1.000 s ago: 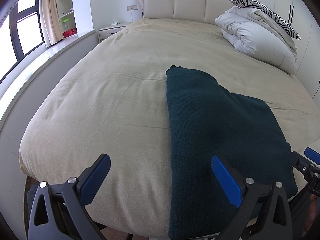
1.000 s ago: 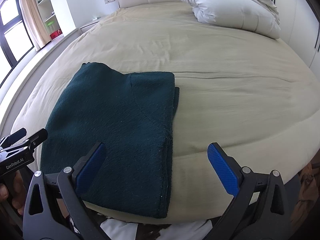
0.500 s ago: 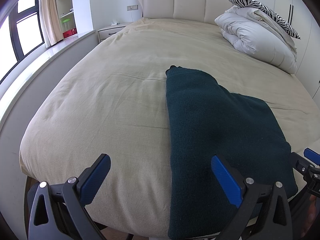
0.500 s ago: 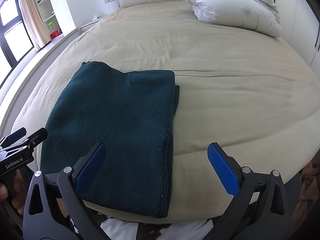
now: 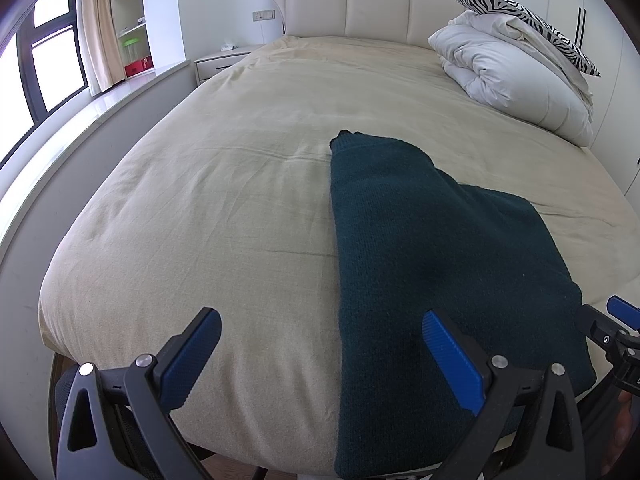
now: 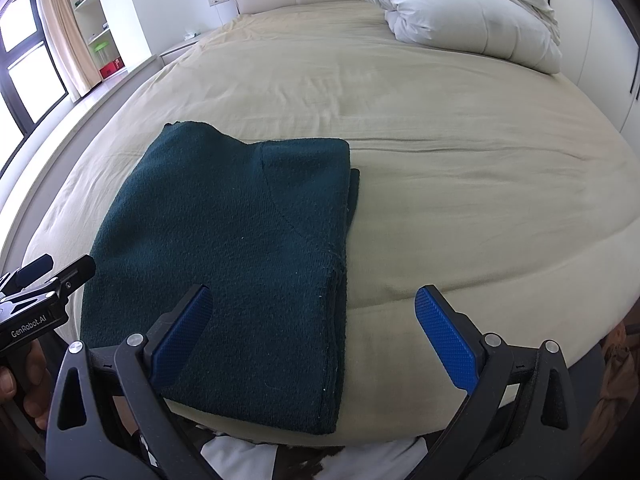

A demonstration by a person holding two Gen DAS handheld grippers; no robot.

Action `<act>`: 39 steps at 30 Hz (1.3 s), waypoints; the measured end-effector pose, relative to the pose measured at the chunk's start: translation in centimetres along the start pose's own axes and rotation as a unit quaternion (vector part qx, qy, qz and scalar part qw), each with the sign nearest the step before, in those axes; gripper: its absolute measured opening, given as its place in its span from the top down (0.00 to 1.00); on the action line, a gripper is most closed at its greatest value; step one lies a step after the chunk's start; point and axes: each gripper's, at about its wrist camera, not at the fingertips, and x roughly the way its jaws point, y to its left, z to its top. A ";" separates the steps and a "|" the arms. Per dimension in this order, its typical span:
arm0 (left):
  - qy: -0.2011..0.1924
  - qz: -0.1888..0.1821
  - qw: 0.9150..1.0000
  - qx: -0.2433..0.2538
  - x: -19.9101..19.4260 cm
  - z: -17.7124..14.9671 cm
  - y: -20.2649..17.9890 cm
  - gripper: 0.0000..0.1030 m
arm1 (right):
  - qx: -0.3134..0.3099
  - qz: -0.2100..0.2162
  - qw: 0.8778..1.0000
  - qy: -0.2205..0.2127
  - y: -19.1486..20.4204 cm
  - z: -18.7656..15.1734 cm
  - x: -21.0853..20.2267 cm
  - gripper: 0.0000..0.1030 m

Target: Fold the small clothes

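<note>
Both hand-held grippers (left (image 5: 320, 356), right (image 6: 314, 330)) spread wide, empty, above folded green sweater (image 6: 240, 248); doubled right edge seen only from right wrist.

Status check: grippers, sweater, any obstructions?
Left gripper open, empty. Right gripper open, empty. Dark green sweater partly folded at the bed edge. Nothing in the way.

There is one bed (image 5: 240, 208), one green sweater (image 6: 240, 240), one white duvet (image 5: 512, 80), one striped pillow (image 5: 520, 20) and two grippers (image 5: 320, 352) (image 6: 312, 324).
</note>
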 end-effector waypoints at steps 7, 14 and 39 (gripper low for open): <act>0.001 0.000 1.000 0.000 0.0 0.0 0.0 0.00 | 0.000 0.000 1.000 0.000 0.0 0.0 0.0 0.00; 0.001 0.000 1.000 0.002 0.1 0.0 0.0 0.00 | 0.000 0.000 1.000 0.001 -0.1 0.0 0.0 0.00; 0.002 -0.001 1.000 0.004 0.2 -0.3 0.0 0.00 | -0.001 0.002 1.000 0.002 0.1 -0.5 0.2 0.00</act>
